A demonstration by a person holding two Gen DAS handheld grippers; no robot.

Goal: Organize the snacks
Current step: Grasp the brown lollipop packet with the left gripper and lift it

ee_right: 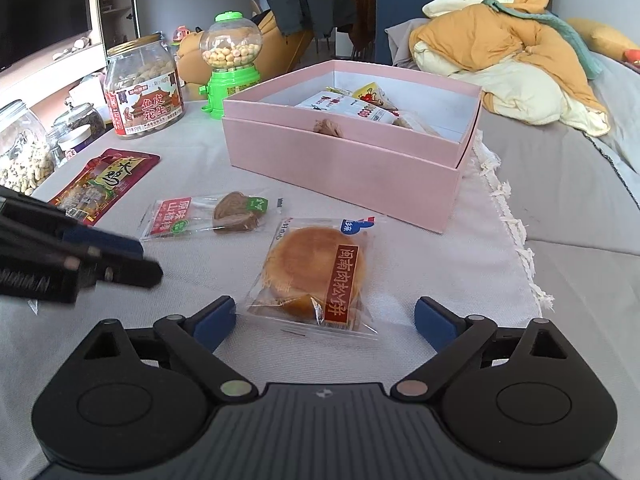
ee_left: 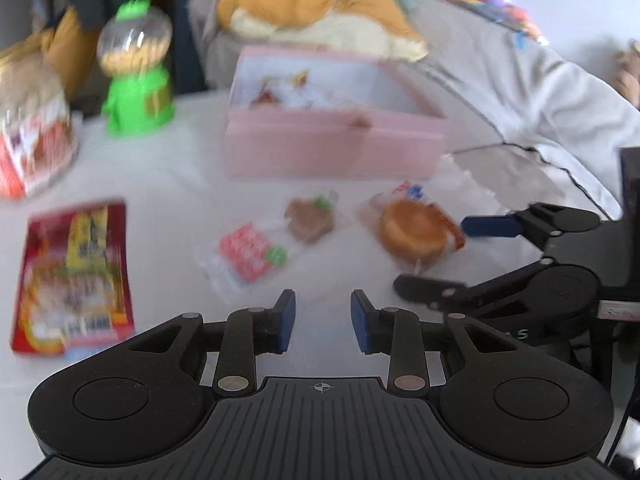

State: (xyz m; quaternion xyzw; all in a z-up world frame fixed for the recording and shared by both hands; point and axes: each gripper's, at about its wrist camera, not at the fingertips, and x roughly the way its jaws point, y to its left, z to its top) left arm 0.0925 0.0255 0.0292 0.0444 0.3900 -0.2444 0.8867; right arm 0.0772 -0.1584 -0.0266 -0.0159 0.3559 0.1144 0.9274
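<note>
Snacks partly fill the pink box at upper centre, three packets remain on the bench; both hand-held grippers, left and right, gape empty.

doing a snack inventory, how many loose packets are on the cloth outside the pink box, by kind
Round golden cake in a clear wrapper: 1
Brown heart-shaped sweet in a clear packet with a red label: 1
Flat dark red foil pouch: 1
Total: 3
</note>
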